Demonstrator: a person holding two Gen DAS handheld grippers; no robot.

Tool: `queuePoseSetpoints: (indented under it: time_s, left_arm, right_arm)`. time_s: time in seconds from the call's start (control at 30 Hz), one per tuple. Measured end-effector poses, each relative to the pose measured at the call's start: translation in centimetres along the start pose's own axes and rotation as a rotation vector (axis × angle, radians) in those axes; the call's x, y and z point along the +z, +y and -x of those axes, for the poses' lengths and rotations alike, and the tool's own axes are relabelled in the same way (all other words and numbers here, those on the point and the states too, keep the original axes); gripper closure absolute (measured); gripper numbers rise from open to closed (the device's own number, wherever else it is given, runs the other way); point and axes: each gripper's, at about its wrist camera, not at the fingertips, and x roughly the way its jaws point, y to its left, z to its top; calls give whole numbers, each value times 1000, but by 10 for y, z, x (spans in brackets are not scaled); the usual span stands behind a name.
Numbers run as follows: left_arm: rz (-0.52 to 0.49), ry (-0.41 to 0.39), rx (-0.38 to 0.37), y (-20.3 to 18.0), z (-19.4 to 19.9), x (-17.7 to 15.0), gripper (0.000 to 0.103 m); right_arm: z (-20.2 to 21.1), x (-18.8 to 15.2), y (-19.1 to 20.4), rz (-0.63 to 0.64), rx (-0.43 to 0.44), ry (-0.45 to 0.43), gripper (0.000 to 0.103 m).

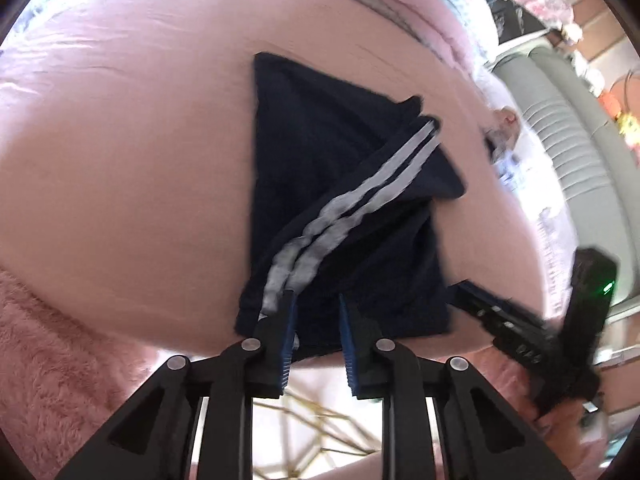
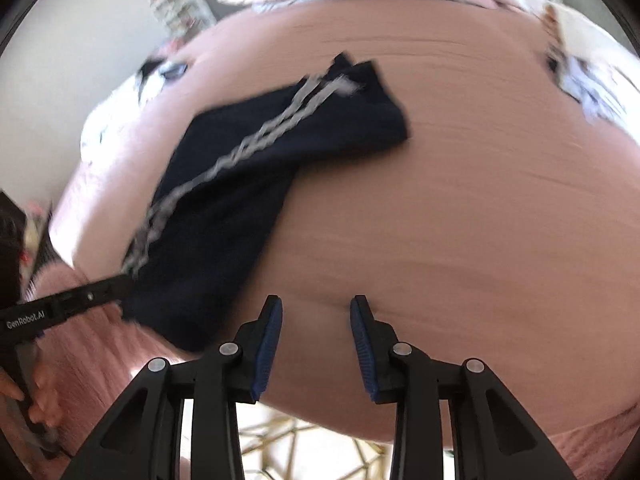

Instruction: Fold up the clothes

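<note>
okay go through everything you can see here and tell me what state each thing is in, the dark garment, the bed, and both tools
Dark striped garment: partly folded, lying on the sheet, near edge at the bed's edge.
Pink bed sheet: spread out, lightly wrinkled.
Fluffy pink blanket: lying at the bed's near edge.
Left tool: open, fingers over the garment's near edge, gripping nothing.
Right tool: open, empty, over bare sheet beside the garment.
</note>
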Motion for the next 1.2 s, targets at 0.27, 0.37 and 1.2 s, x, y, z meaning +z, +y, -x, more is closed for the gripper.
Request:
queuePoseSetpoints:
  time_s: [0.27,0.37,1.2]
  left_arm:
    - [-224,-76,7,-65,-39,77,64]
    - [-272,-66,23,-80,-67,96,60]
    - [-376,-130,60,-69,-66,135,99]
  right_arm:
    - [4,17,-39,-135,-55,-35,68]
    - [-9,42,-47,-98,-72,-9,67]
    - [-25,115,-74,-68,-104,-19,67]
